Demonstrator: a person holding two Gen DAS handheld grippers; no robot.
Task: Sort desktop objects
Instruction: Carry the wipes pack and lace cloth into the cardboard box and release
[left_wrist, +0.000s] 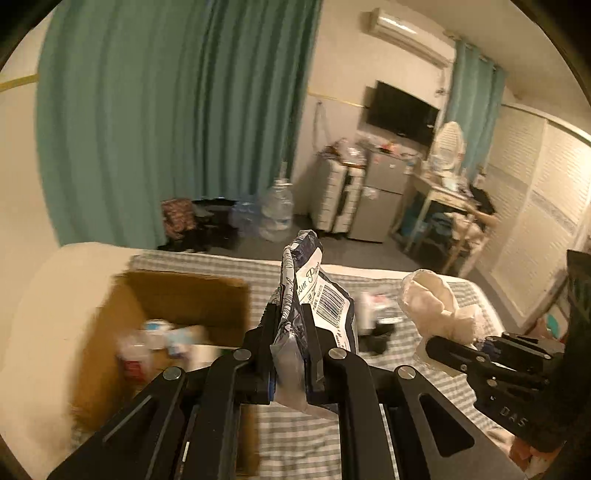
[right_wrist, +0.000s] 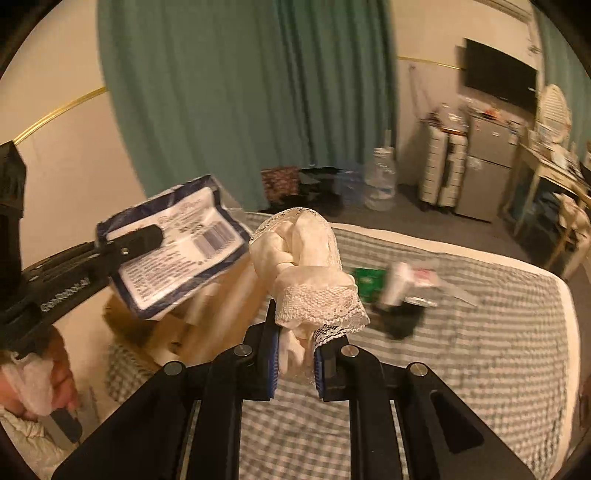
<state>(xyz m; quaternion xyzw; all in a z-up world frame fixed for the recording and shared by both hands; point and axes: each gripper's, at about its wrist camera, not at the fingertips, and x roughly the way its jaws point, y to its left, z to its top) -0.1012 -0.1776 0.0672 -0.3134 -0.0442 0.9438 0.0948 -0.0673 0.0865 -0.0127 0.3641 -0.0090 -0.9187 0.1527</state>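
A: How will the tissue pack (left_wrist: 314, 306) handle?

B: Probably light and squashy. It looks like a soft plastic wrap over paper, so it gives under pressure and the film may slip. The left gripper (left_wrist: 291, 354) is clamped across its lower end, and the pack stands up past the jaws, toward 12 o'clock. A hold nearer the middle would likely swing less.

A: And the cloth (right_wrist: 306, 266)?

B: Limp and very light, by the look of it. It bunches and droops. The right gripper (right_wrist: 293, 354) pinches a gathered fold at the bottom of the bundle, and the rest balloons above. The lace trim looks delicate and could snag.

A: How do they look?

B: The pack is white with a dark blue border, script lettering and a barcode. The cloth is cream with lace edging.

A: Where are they?

B: Both are held in the air above the checked bedcover (right_wrist: 480, 350). The box (left_wrist: 177, 306) sits at about 10 o'clock from the left gripper, with small items already inside.
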